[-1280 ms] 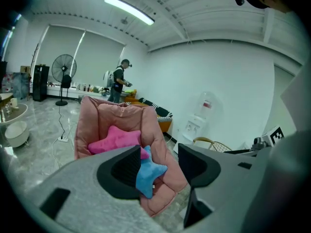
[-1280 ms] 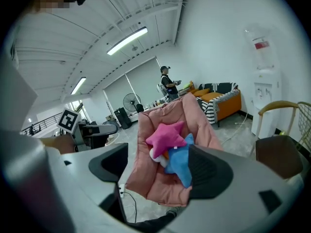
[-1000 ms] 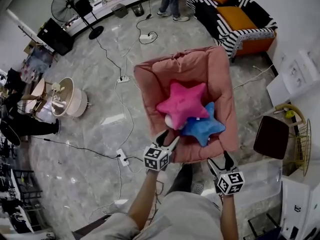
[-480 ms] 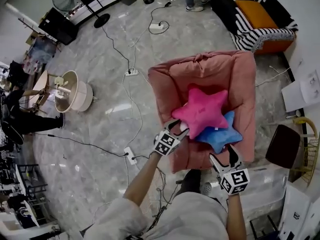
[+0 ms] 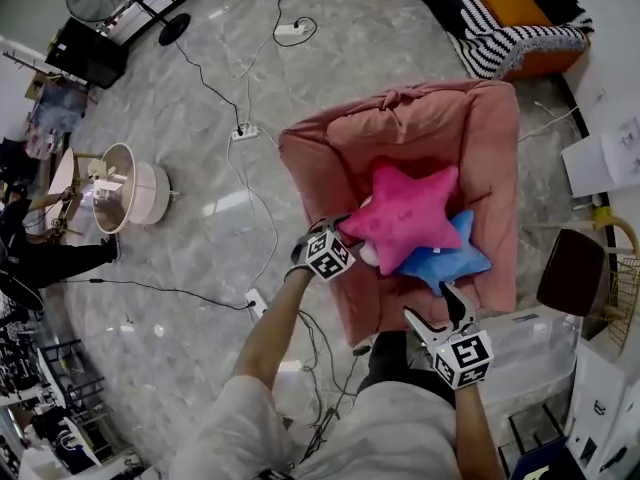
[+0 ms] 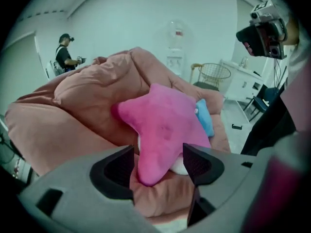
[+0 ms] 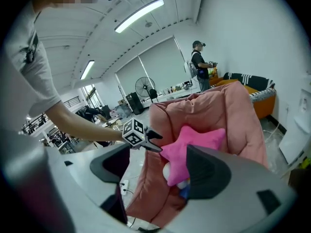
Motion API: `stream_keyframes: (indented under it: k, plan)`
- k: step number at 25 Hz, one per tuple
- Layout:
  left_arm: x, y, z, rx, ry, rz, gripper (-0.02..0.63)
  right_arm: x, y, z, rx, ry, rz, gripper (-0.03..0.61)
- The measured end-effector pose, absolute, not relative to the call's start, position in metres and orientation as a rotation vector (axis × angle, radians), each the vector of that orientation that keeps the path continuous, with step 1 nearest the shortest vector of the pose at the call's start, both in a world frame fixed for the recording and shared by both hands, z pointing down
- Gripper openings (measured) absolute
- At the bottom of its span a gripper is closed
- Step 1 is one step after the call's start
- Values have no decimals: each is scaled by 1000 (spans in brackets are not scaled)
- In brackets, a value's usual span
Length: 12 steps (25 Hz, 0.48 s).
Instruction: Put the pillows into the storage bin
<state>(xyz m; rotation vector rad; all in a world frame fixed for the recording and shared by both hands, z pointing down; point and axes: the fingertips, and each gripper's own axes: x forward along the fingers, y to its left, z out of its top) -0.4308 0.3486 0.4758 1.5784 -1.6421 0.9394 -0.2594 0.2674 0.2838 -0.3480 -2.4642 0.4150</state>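
Jaws of the left gripper (image 5: 345, 230), just opened wider, were held apart round a tip of the pink star pillow (image 5: 410, 213) on the armchair's (image 5: 330, 158) seat, unpressed. The blue star pillow (image 5: 440, 263) was tucked beneath it. The right gripper (image 5: 432, 306) was held open and empty before the armchair's front.

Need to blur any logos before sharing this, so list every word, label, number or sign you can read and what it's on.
No text can be read in any view.
Marker cube of the left gripper, and that of the right gripper: square patterns only, no letters.
Red label on the water dispenser: too small to read.
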Motion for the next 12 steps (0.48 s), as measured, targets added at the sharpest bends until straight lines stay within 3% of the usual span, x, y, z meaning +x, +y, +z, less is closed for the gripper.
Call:
stream_keyframes:
  k: [12]
  plan:
    - [-441, 324, 546, 1681, -1344, 1264, 389, -241, 250, 317, -248, -2378, 457, 360]
